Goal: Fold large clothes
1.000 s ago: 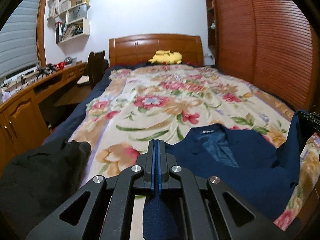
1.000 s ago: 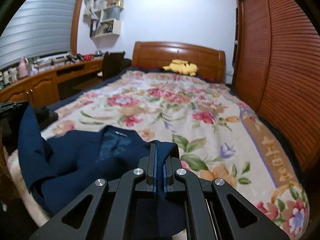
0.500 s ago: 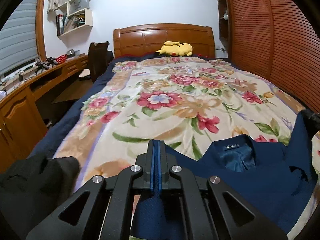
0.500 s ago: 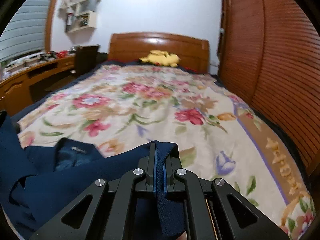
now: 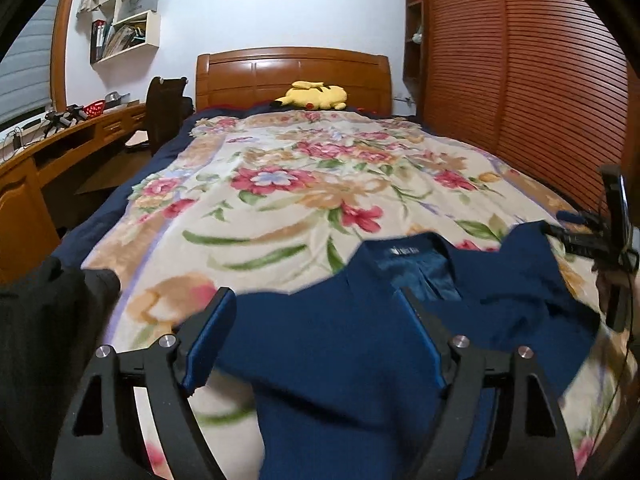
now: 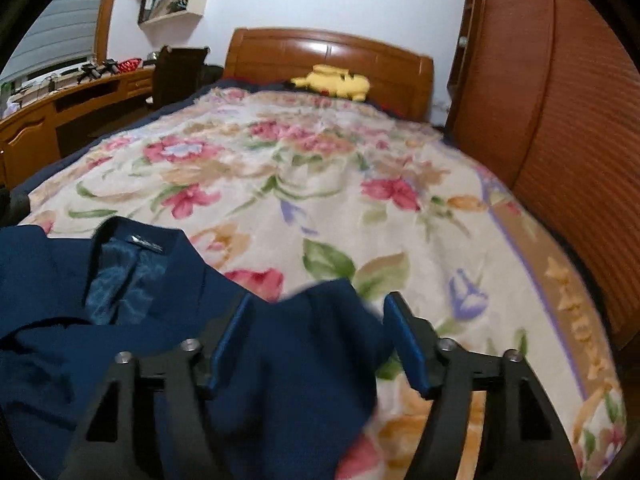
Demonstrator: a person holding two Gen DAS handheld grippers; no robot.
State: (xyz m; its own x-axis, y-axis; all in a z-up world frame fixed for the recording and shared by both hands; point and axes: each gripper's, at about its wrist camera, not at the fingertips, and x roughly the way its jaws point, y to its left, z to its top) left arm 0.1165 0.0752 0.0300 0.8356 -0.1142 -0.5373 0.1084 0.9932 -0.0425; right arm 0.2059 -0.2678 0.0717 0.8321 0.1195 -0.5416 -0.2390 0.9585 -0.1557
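While the dark navy woollen jacket (image 5: 340,344) is spread collar-up at the near end of the floral cream blanket (image 5: 280,200) on the bed, both grippers are letting it go. The left gripper (image 5: 320,320) is seen with its jaws opening wide, blue cloth lying loose between them and pressed by neither pad. The right gripper (image 6: 318,326) is likewise opening, a fold of the jacket's edge resting between its blue-lined fingers (image 6: 404,332) without being pinched; motion blur there makes the exact contact hard to judge.

The step in hand appears to be the release after laying the garment flat. It would be done well if both grippers were drawn straight back, so that the cloth is not dragged or rucked. Wrinkles around the satin-lined collar (image 6: 120,276) should be smoothed before any fold is begun. A sleeve or side edge would then be taken near its seam, low and square. A heap of black fabric (image 5: 48,340) at the left bed edge should be left clear of the fold.
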